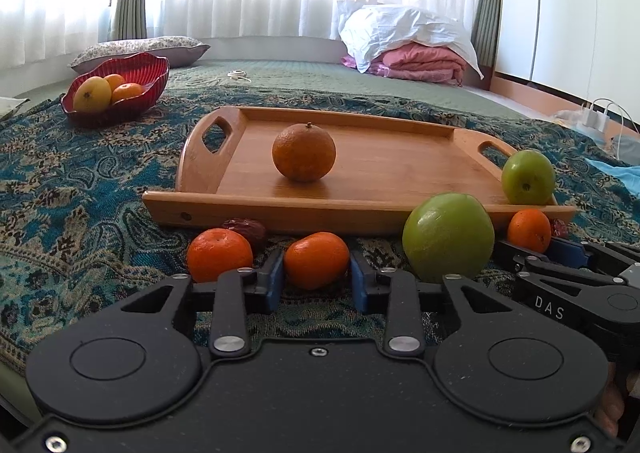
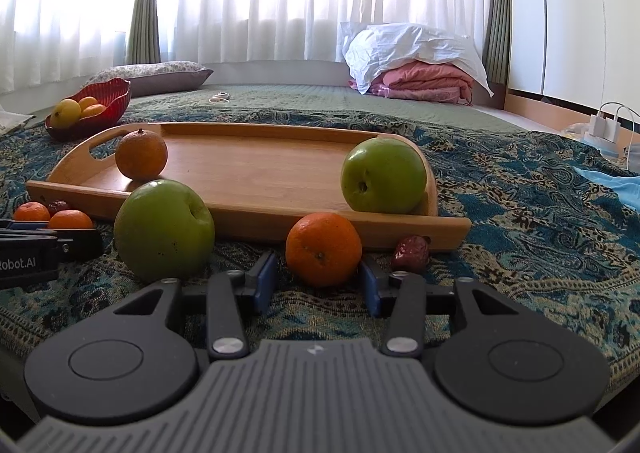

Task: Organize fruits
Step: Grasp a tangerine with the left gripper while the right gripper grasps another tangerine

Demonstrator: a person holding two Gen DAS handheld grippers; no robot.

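A wooden tray (image 1: 380, 177) (image 2: 248, 169) lies on the patterned bedspread with a large orange (image 1: 304, 152) (image 2: 141, 154) and a green apple (image 1: 528, 177) (image 2: 383, 175) on it. In front of it lie several tangerines, a bigger green apple (image 1: 448, 237) (image 2: 164, 229) and red dates (image 1: 246, 229) (image 2: 411, 253). My left gripper (image 1: 317, 273) has its blue pads touching both sides of a tangerine (image 1: 316, 259) resting on the cloth. My right gripper (image 2: 318, 281) is open around another tangerine (image 2: 323, 249), gaps on both sides.
A red bowl (image 1: 132, 69) (image 2: 116, 95) holding a mango and oranges stands at the far left. Another tangerine (image 1: 219, 253) lies left of my left gripper. Pillows, a folded pink blanket (image 2: 424, 87) and chargers (image 2: 604, 125) sit further back.
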